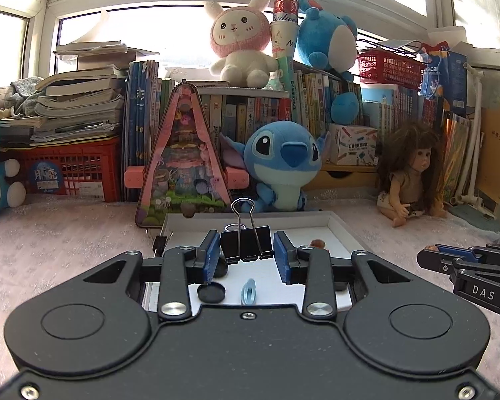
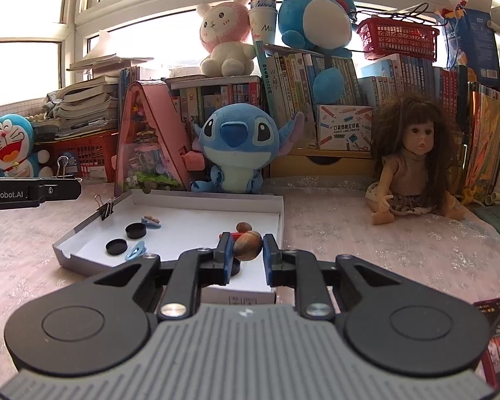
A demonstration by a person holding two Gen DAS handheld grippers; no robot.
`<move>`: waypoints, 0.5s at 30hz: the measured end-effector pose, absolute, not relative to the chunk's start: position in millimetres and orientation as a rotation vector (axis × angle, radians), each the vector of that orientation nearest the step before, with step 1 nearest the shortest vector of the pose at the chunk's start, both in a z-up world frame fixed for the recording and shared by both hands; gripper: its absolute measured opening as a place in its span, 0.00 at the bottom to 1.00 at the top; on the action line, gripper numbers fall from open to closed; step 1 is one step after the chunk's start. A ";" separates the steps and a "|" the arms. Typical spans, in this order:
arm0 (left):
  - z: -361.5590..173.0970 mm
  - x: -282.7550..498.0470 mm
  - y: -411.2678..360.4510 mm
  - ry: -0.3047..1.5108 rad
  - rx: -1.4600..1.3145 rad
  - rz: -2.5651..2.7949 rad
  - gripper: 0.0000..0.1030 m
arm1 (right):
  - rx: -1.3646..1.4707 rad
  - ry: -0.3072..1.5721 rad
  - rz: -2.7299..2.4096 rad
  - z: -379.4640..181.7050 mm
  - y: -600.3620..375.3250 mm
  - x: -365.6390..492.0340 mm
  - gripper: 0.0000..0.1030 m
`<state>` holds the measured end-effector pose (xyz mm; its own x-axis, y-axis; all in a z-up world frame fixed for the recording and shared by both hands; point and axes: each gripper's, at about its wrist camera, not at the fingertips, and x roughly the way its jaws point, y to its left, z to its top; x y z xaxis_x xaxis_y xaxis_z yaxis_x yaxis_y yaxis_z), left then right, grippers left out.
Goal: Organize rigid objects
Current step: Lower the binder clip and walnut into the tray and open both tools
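My left gripper (image 1: 245, 256) holds a large black binder clip (image 1: 245, 243) upright between its blue pads, above the white shallow tray (image 1: 343, 226). My right gripper (image 2: 247, 253) is shut on a brown walnut (image 2: 248, 245) over the tray's near right corner (image 2: 278, 220). In the tray lie two black round caps (image 2: 135, 230), two blue plastic clips (image 2: 136, 250), another walnut (image 2: 243, 226) and a red item (image 2: 238, 234). A small black binder clip (image 2: 105, 208) grips the tray's left wall. The left gripper shows in the right wrist view (image 2: 63, 183).
Behind the tray stand a Stitch plush (image 2: 238, 146), a pink triangular toy house (image 2: 150, 140), a doll (image 2: 413, 166) at right, red crates and rows of books. A phone (image 2: 496, 336) lies at the near right. The floor cover is pale pink.
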<state>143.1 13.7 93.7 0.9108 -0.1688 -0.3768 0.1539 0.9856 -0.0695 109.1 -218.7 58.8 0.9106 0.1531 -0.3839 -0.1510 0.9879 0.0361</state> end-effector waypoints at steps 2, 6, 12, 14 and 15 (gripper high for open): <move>94.4 157.5 15.8 0.403 -0.046 -0.176 0.32 | 0.018 0.418 0.162 59.4 -219.9 121.7 0.22; 94.3 190.6 22.2 0.445 -0.071 -0.183 0.32 | 0.068 0.489 0.198 60.5 -224.2 148.8 0.22; 85.9 248.5 27.4 0.565 -0.105 -0.199 0.32 | 0.095 0.553 0.222 63.2 -226.3 199.1 0.22; 80.0 265.8 28.0 0.588 -0.126 -0.194 0.32 | 0.105 0.550 0.227 61.8 -226.2 216.8 0.22; 76.5 273.4 27.7 0.590 -0.130 -0.187 0.32 | 0.107 0.551 0.220 60.4 -225.2 226.9 0.22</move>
<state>273.4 27.7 76.5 0.8148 -0.2115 -0.5397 0.1375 0.9750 -0.1745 226.9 -225.2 60.4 0.8295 0.2352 -0.5066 -0.1781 0.9710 0.1592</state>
